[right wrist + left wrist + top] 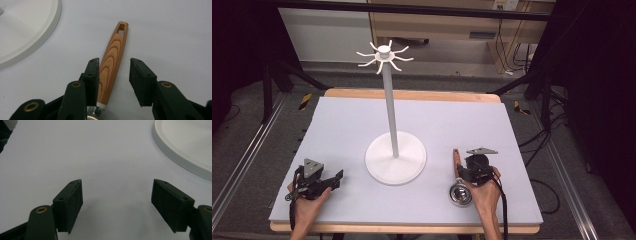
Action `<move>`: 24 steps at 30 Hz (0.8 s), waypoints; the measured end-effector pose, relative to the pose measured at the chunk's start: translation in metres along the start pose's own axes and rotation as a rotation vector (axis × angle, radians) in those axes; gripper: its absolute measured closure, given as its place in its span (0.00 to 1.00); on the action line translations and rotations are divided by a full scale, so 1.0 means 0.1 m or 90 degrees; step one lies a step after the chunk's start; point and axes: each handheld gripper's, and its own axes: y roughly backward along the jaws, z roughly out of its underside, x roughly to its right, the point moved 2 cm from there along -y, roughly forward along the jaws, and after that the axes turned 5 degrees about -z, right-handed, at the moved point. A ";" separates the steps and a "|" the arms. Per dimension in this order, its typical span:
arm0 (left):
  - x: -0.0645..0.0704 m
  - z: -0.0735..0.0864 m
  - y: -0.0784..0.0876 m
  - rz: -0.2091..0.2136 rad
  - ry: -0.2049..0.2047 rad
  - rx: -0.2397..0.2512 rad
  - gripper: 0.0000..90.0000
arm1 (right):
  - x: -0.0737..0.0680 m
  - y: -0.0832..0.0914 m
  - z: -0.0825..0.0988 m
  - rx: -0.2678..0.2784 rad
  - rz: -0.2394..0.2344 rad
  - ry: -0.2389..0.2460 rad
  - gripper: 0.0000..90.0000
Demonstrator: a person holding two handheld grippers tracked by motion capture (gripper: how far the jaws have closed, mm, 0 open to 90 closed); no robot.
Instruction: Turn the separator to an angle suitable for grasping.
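Between right gripper [113, 72] jaws, narrow gap, wooden ladle handle [113, 57], steel bowl [460, 194] from above, left gripper [117, 202] wide.

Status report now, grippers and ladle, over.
Left gripper open, idle. Right gripper open, jaws astride ladle handle, one pad touching. Stand beside, path free.

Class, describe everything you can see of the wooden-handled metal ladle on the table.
The wood-handled steel ladle lies flat on the pale grey table mat, right of the white stand's round base. Its shiny round bowl points toward the person; the orange-brown grained handle, with a hanging hole at its tip, points away. The right gripper straddles the handle; one of its fingers lies against it.
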 end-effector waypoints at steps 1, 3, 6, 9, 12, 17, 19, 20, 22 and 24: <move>0.00 0.00 0.00 0.000 0.000 0.000 0.27 | -0.01 -0.02 0.00 -0.006 0.001 -0.004 0.67; 0.00 0.00 0.00 0.002 0.001 0.000 0.27 | -0.01 -0.07 0.00 -0.007 0.003 -0.003 0.66; 0.00 0.00 0.00 0.003 0.000 -0.002 0.27 | -0.03 -0.12 0.00 -0.014 0.005 -0.003 0.65; 0.00 0.00 0.00 0.003 -0.001 -0.002 0.28 | -0.03 -0.17 0.00 -0.024 0.005 -0.009 0.64; 0.00 0.00 0.00 0.004 -0.001 -0.003 0.28 | -0.04 -0.20 0.01 -0.034 0.006 -0.008 0.65; 0.00 0.00 0.00 0.004 -0.002 -0.002 0.28 | -0.05 -0.24 0.01 -0.048 -0.002 -0.012 0.69; 0.00 0.00 0.00 0.004 -0.002 -0.003 0.28 | -0.05 -0.24 0.00 -0.050 -0.001 -0.015 0.70; 0.00 0.00 0.00 0.004 -0.002 -0.002 0.28 | -0.05 -0.23 0.00 -0.052 0.000 -0.016 0.70; 0.00 0.00 0.00 0.004 -0.003 -0.003 0.28 | -0.04 -0.22 0.00 -0.051 -0.001 -0.019 0.72; 0.00 0.00 -0.01 0.004 -0.004 -0.003 0.28 | -0.02 -0.20 -0.01 -0.050 -0.002 -0.017 0.74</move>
